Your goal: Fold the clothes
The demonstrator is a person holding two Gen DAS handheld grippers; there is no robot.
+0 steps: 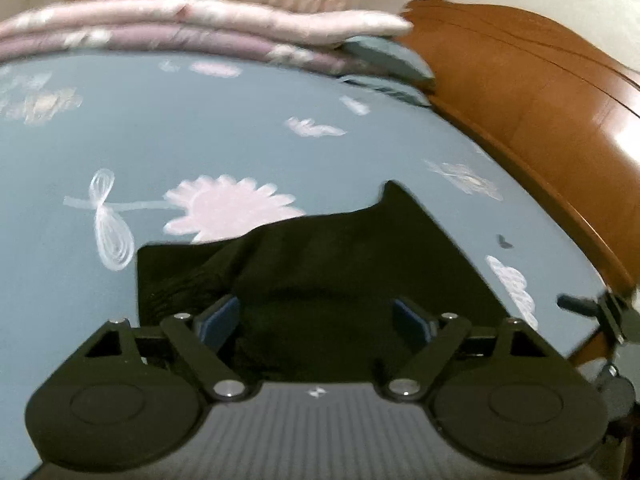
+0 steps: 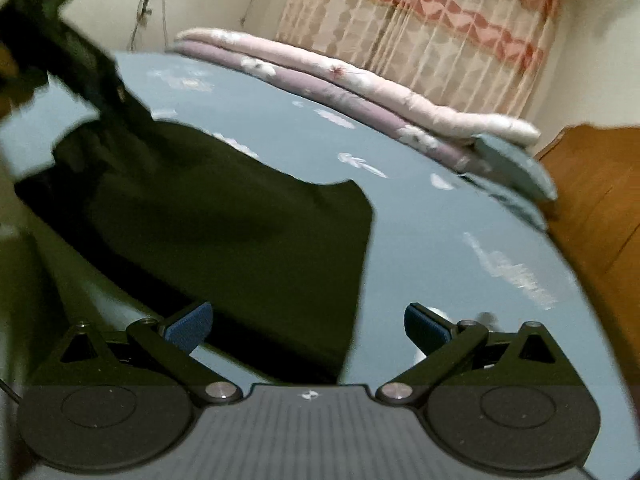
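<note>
A black garment (image 1: 320,264) lies spread on the blue flowered bedsheet (image 1: 200,128) of the bed. The left gripper (image 1: 318,316) hangs over it, jaws wide, pads clear of the cloth — the right gripper (image 2: 308,326) likewise gapes at the garment's edge, holding nothing.

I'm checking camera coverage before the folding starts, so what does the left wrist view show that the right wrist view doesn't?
Only the left wrist view shows the large pink flower print beside the dark garment and a piece of the other claw at the right edge. Only the right wrist view shows the patterned pink-and-red curtain clearly, plus wires on the wall. Both show the dark green garment on the blue floral bedsheet, the folded pink and purple quilts, the wooden headboard, and an open claw in front.
</note>
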